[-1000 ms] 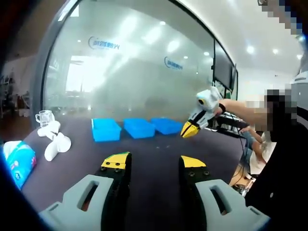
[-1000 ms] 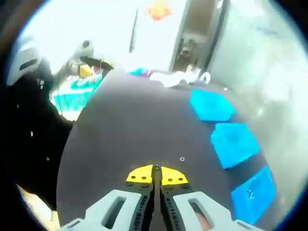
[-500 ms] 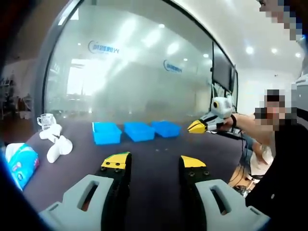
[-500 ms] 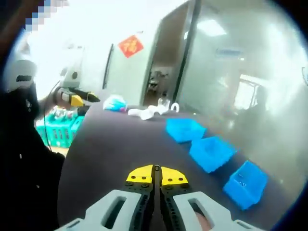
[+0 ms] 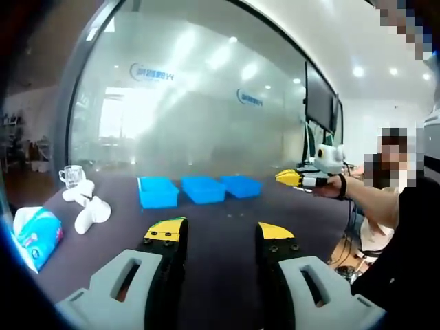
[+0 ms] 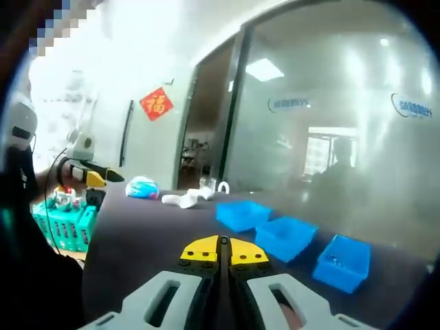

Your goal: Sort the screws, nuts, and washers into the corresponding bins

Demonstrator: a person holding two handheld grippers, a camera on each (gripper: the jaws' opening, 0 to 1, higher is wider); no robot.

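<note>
In the left gripper view, the left gripper (image 5: 221, 237) hangs above the dark table (image 5: 220, 213) with its jaws spread apart and nothing between them. Three blue bins (image 5: 200, 189) stand in a row at the table's far side, before a frosted glass wall (image 5: 192, 103); their contents cannot be made out. The right gripper (image 5: 297, 179) is held above the table's right edge, its yellow tips together.

In the right gripper view, the right gripper (image 6: 223, 249) has its jaws pressed shut, with nothing visible between them. The bins line the right side; the nearest shows a few small specks inside. The left gripper appears at far left.
</note>
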